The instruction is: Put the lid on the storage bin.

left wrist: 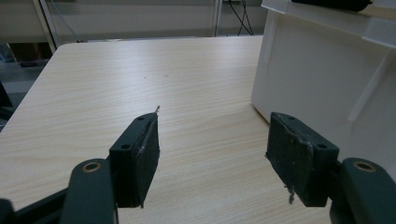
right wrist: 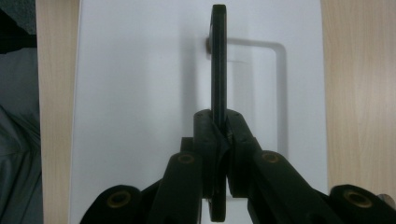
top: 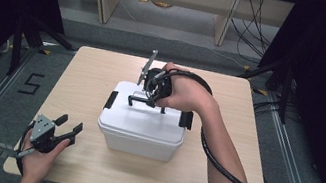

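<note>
From the high view, a white box (top: 141, 128) with a lid sits near the middle of a light wooden table (top: 93, 74). The lid has a black clip at each short end and a thin black handle (top: 141, 101) on top. The handle stands up from the lid. The right gripper (top: 150, 100) comes down from above onto the handle, and the person's right hand (top: 186, 94) is wrapped around the tool. A thick black cable runs back along the forearm. The left gripper (top: 71, 126) rests low at the near left part of the table, held in the left hand (top: 41, 154). It is well apart from the box, with its two jaws spread wide and nothing between them.

In the left gripper view, the two black jaws stand far apart over bare wood. The white wall of the box (left wrist: 327, 88) is just beside the jaw on the right of this view (I cannot tell if they touch). Nothing is being held here.

In the right gripper view, the camera looks straight down on the white lid (right wrist: 140, 93). The black handle (right wrist: 218, 60) shows edge on, like a thin dark bar. The right gripper (right wrist: 219, 126) has its jaws pressed tight on the handle from both sides, so it is grasping it. Strips of wooden table show past both sides of the lid.
</note>
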A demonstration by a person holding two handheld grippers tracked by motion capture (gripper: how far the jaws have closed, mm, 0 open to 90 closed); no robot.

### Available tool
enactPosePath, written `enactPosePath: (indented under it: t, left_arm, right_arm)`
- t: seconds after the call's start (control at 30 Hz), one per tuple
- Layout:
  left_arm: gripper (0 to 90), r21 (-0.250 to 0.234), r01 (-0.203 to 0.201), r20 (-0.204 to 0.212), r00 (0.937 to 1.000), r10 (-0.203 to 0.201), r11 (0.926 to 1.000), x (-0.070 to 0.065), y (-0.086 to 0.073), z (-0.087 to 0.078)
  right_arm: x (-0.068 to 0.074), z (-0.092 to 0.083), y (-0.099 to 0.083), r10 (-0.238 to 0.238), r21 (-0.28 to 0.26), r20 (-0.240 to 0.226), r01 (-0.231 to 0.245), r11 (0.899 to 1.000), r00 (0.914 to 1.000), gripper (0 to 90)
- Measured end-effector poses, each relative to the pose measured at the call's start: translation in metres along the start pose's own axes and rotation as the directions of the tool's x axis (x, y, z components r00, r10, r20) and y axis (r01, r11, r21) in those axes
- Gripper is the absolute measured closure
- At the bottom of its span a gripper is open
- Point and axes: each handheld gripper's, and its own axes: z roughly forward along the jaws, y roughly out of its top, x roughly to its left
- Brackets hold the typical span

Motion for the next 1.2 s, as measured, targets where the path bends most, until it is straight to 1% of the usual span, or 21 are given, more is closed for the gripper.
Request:
enactPosePath:
  t: [0.03,0.1,0.2,0.27,0.3,0.4,0.47,0.5,0.57,0.6,0.63,0.7,0.8,0.83,0.87,0.93,0.97,1.0,1.13,1.17,1.2]
  left_arm:
    - [34.0,0.0,0.0,0.0,1.0,0.0,1.0,0.0,0.0,0.0]
    - [34.0,0.0,0.0,0.0,1.0,0.0,1.0,0.0,0.0,0.0]
    - [34.0,0.001,0.001,0.0,1.0,-0.001,1.0,0.0,0.0,0.0]
    - [34.0,0.002,0.0,0.0,1.0,0.0,1.0,0.0,0.0,0.0]
    - [34.0,0.009,0.0,-0.004,1.0,0.0,1.0,0.0,0.0,-0.001]
    - [34.0,0.001,0.002,0.002,1.0,-0.002,1.0,-0.001,0.0,0.001]
    - [34.0,0.009,0.002,-0.002,1.0,-0.002,1.0,-0.001,0.0,0.0]
    - [34.0,0.009,0.002,-0.001,1.0,-0.002,1.0,-0.001,0.0,0.0]
    - [34.0,0.011,0.001,0.0,1.0,-0.001,0.9999,-0.001,0.0,0.0]
    - [34.0,0.01,0.002,-0.001,1.0,-0.002,0.9999,-0.001,0.0,0.0]
    - [34.0,0.01,0.0,0.0,1.0,0.0,1.0,-0.001,0.0,0.0]
    - [33.9,0.01,0.003,-0.001,1.0,-0.003,0.9999,-0.001,0.0,0.0]
    - [33.9,0.01,0.002,-0.001,1.0,-0.002,1.0,-0.001,0.0,0.0]
    - [34.0,0.009,0.002,-0.001,1.0,-0.002,1.0,-0.001,0.0,0.0]
    - [34.0,0.009,0.002,-0.001,1.0,-0.002,1.0,-0.001,0.0,0.0]
    - [33.9,0.008,0.002,-0.001,1.0,-0.002,1.0,-0.001,0.0,0.0]
    - [34.0,0.009,0.002,-0.001,1.0,-0.002,1.0,-0.001,0.0,0.0]
    - [33.9,0.009,0.001,0.0,1.0,-0.001,1.0,0.0,0.0,0.0]
    - [33.9,0.012,0.001,0.0,1.0,-0.001,0.9999,-0.001,0.0,0.0]
    - [33.9,0.014,0.001,0.001,1.0,-0.001,0.9999,-0.001,0.0,0.001]
    - [33.9,0.013,0.001,0.002,1.0,-0.002,0.9999,-0.001,-0.001,0.001]
  right_arm:
    - [0.0,0.001,0.0,0.009,0.004,-0.001,-0.009,1.0,1.0,85.3]
    - [-0.001,0.002,-0.001,-0.002,0.008,-0.002,0.002,1.0,1.0,85.3]
    - [-0.001,0.004,-0.001,0.005,0.014,-0.002,-0.005,1.0,1.0,85.3]
    - [0.0,0.004,-0.002,0.027,0.015,-0.006,-0.027,1.0,0.9996,85.3]
    - [-0.002,0.005,-0.003,-0.002,0.006,-0.003,0.002,1.0,1.0,85.3]
    - [-0.003,0.007,-0.002,0.009,0.009,-0.009,-0.009,1.0,0.9999,85.3]
    - [-0.004,0.007,-0.002,0.007,0.012,-0.008,-0.007,1.0,0.9999,85.2]
    - [-0.003,0.008,-0.003,0.017,0.01,-0.008,-0.017,1.0,0.9998,85.2]
    - [-0.003,0.009,-0.002,0.004,0.025,-0.008,-0.003,1.0,1.0,85.2]
    - [-0.002,0.009,-0.002,0.012,0.027,-0.009,-0.012,1.0,0.9999,85.2]
    - [-0.003,0.009,-0.002,0.009,0.025,-0.009,-0.008,1.0,0.9999,85.2]
    - [-0.004,0.011,-0.002,-0.018,0.023,-0.01,0.019,1.0,0.9998,85.2]
    - [-0.002,0.013,-0.001,-0.017,0.038,-0.018,0.018,0.999,0.9997,85.2]
    - [-0.001,0.014,-0.001,-0.007,0.043,-0.026,0.008,0.999,0.9996,85.2]
    - [-0.002,0.015,0.0,-0.02,0.037,-0.024,0.021,0.999,0.9995,85.2]
    - [-0.003,0.016,0.0,-0.014,0.036,-0.021,0.014,0.999,0.9997,85.2]
    - [-0.002,0.016,0.0,0.006,0.043,-0.022,-0.005,0.999,0.9997,85.2]
    - [-0.003,0.017,0.0,-0.006,0.04,-0.023,0.007,0.999,0.9997,85.2]
    - [-0.005,0.018,0.0,-0.024,0.047,-0.024,0.025,0.999,0.9994,85.2]
    - [-0.005,0.018,0.0,-0.025,0.051,-0.025,0.026,0.998,0.9994,85.2]
    - [-0.004,0.018,0.0,-0.011,0.058,-0.022,0.013,0.998,0.9997,85.2]
